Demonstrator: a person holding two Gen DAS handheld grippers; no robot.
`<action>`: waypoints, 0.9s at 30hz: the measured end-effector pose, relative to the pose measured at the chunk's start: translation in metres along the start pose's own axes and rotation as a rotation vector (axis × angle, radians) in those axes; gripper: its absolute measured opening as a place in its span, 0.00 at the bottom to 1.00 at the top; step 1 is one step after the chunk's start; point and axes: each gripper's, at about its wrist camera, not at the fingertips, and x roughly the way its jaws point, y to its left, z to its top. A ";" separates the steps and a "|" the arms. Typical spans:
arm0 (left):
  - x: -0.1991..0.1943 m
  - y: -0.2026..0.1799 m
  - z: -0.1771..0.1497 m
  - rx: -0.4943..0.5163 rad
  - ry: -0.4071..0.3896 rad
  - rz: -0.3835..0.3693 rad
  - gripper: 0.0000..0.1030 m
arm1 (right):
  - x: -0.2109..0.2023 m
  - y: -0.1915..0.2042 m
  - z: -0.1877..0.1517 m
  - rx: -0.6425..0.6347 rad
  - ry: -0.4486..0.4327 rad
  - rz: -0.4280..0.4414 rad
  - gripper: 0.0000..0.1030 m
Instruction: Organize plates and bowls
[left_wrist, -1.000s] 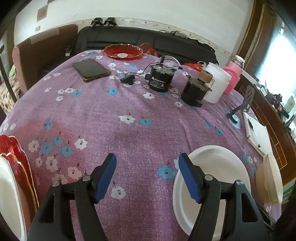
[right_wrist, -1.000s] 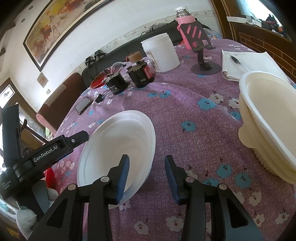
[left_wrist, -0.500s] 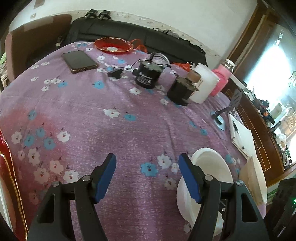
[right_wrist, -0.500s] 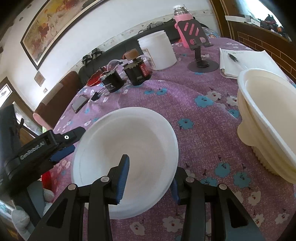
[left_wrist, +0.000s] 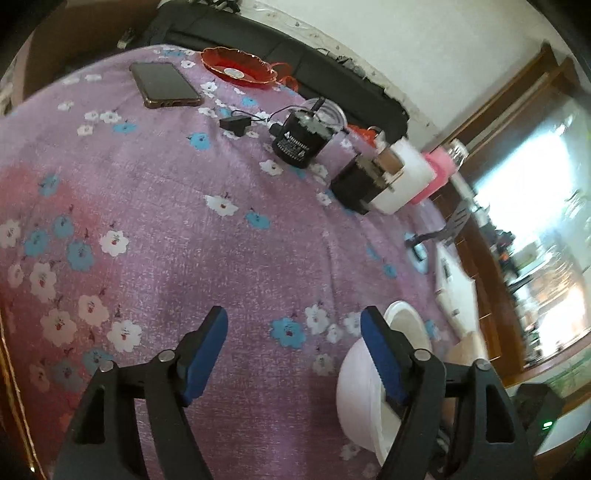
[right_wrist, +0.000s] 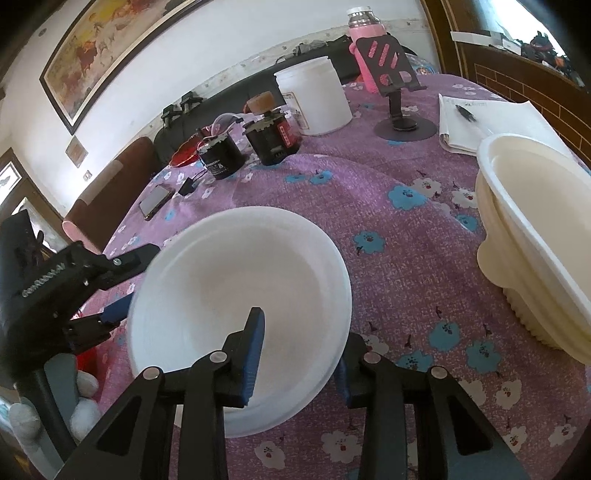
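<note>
Here the right gripper (right_wrist: 295, 350) has its jaws closed on the near rim of the white plate (right_wrist: 236, 291), one blue pad lying inside the plate and the other beneath its edge at about 5 o'clock; the plate looks raised off the purple flowered table (right_wrist: 399, 221), though how far cannot be told. At 3 o'clock of the plate, apart from it, a stack of cream bowls (right_wrist: 535, 236) stands on the cloth. The left gripper (left_wrist: 295, 350) hangs over the table with its jaws spread wide and nothing between them; in its own view the white plate shows just behind its right finger, at 4 o'clock. From the right wrist view the left gripper sits at 9 o'clock of the plate, close beside its rim. Toward 12 o'clock across the table stand two black cylinders (right_wrist: 221, 155), a white tub (right_wrist: 314, 99), a pink bottle (right_wrist: 364, 40) and a phone stand (right_wrist: 395, 92), with a notebook (right_wrist: 476, 118) at 1 o'clock. A red dish (left_wrist: 238, 68) and a phone (left_wrist: 164, 85) lie at the far edge in the left wrist view.
</note>
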 end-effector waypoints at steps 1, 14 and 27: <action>-0.002 0.004 0.000 -0.020 -0.002 -0.024 0.78 | 0.000 0.001 0.000 -0.003 0.000 0.000 0.35; 0.012 -0.023 -0.010 0.158 0.020 0.126 0.81 | 0.001 0.002 0.000 -0.006 0.000 0.004 0.35; 0.016 -0.046 -0.022 0.248 0.082 0.071 0.15 | -0.013 0.013 -0.005 -0.058 -0.060 -0.030 0.22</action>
